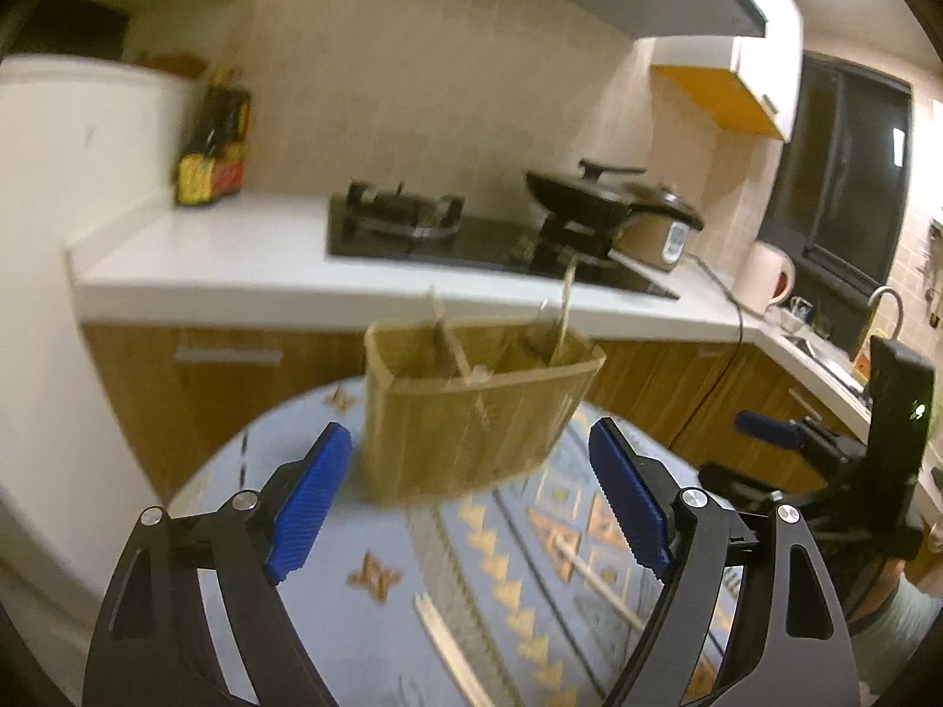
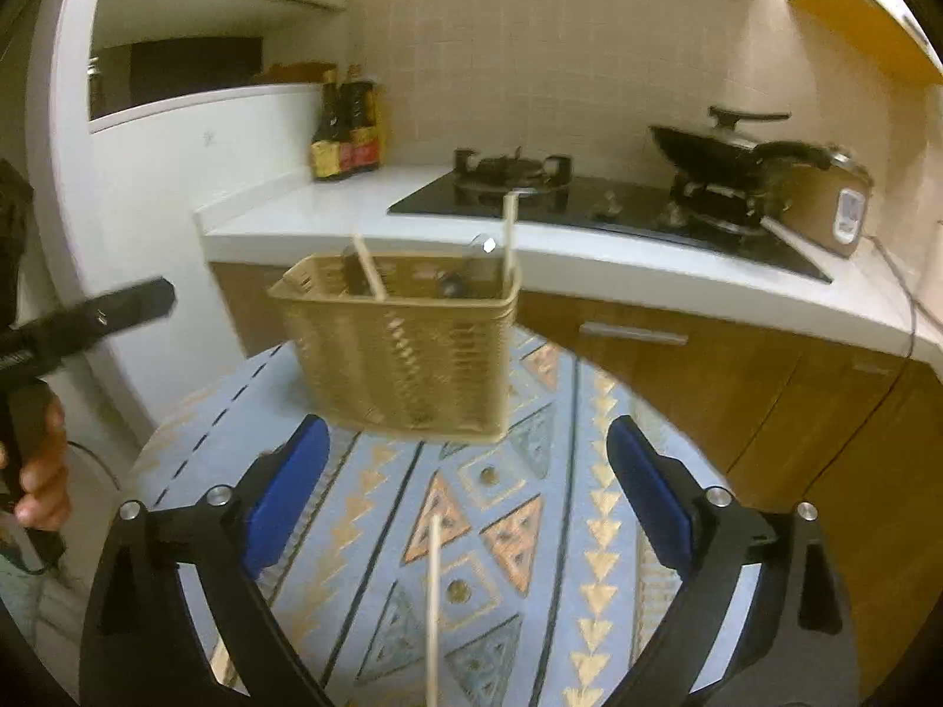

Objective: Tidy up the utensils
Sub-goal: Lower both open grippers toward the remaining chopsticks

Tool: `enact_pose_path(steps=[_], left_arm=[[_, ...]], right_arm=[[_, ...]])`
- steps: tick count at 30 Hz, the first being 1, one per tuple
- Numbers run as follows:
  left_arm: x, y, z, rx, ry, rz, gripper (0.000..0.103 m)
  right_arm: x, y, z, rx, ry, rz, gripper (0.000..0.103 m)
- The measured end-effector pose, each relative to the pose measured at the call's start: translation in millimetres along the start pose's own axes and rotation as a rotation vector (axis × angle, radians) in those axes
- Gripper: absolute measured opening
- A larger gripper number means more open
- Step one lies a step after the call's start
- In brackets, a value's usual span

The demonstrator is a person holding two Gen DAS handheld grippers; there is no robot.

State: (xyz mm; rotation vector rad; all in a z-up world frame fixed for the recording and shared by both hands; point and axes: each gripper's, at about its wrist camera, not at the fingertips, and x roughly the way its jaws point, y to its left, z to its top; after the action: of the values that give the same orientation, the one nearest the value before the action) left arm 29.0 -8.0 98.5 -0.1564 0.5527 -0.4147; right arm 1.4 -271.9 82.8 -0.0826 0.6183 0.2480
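Two tools, left tool and right tool, gaped empty; one chopstick lay lengthwise nearest the right, basket beyond.

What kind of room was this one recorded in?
A home kitchen, most likely: a gas hob set in a white counter, a wok on the far burner, and sauce bottles by the wall.

tan woven basket stands upright near the table's far edge, holding utensils; loose chopsticks lie nearer the near edge.
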Motion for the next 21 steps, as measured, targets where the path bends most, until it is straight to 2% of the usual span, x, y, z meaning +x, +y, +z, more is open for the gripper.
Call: enact_pose_path(steps=[6,9,10,12,13,15,16,18,20,21], left_arm=[[9,18,-24,-0.078,0.174,0.009,0.081],[25,24,-36,-0.101,0.307,0.007,0.079],[34,25,-42,-0.106,0.374,-0.004,0.079],[44,24,-52,-0.1,0.446,-0.023,0.078],[52,21,-59,-0.08,0.501,-0.034,0.073],[64,15,-71,-0.05,0.564,-0.033,0.065],[68,13,-77,-0.042,0.582,-0.027,0.058],[78,9,-85,-0.032,0.624,-0.021,0.05],[85,7,-92,-0.027,0.658,-0.017,0.036],[88,7,-93,-0.025,0.668,-0.015,0.035]], right_arm=[[12,8,-10,-0.012,0.152,-0.005,0.092],[28,12,-16,-0.013,0.286,0.0,0.091],[32,12,-18,-0.007,0.323,0.012,0.091],[43,14,-24,-0.001,0.402,0.028,0.09],[48,15,-26,-0.002,0.431,0.034,0.09],[58,17,-30,-0.011,0.492,0.055,0.087],[63,17,-32,-0.009,0.519,0.064,0.085],[74,15,-36,0.013,0.579,0.083,0.077],[87,13,-42,0.033,0.641,0.117,0.071],[94,12,-43,0.047,0.669,0.12,0.065]])
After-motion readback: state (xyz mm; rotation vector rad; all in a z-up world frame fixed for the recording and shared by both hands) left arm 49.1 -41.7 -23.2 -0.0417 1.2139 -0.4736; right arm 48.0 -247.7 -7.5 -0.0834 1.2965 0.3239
